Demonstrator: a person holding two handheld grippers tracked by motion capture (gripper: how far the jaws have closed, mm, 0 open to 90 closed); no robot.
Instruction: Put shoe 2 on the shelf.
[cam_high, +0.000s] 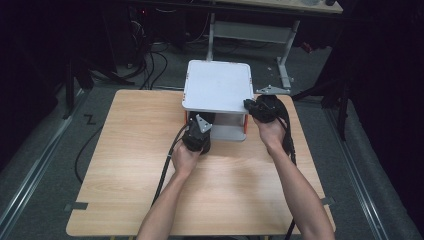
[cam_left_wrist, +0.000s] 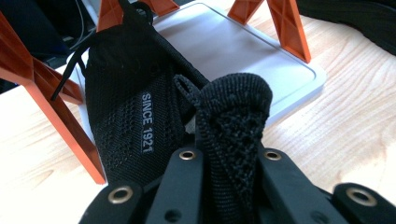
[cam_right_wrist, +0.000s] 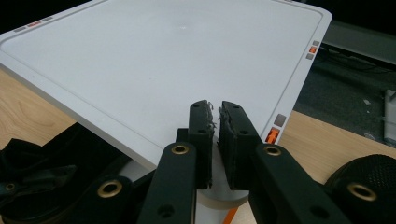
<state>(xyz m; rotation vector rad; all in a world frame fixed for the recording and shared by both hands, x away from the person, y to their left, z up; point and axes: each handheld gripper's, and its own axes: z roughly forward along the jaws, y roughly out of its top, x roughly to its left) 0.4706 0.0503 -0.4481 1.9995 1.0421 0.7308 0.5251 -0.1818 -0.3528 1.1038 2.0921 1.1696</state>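
A two-shelf rack with white shelves and orange legs (cam_left_wrist: 60, 107) stands at the far middle of the wooden table (cam_high: 130, 165). A black knit shoe (cam_left_wrist: 126, 107) printed "SINCE 1921" lies on the rack's lower shelf (cam_left_wrist: 233, 46), under the top shelf (cam_high: 217, 85). My left gripper (cam_high: 200, 122) reaches under that top shelf and is shut on the shoe's knit collar (cam_left_wrist: 231, 154). My right gripper (cam_high: 248, 105) hangs over the right front corner of the top shelf (cam_right_wrist: 163, 56). Its pads (cam_right_wrist: 216, 112) stand almost together, with nothing between them.
A second black knit thing (cam_right_wrist: 373, 172) lies on the table to the right of the rack (cam_left_wrist: 355, 18). Cables trail from both grippers toward the near edge. Beyond the table are floor cables (cam_high: 150, 60) and a desk frame (cam_high: 250, 30).
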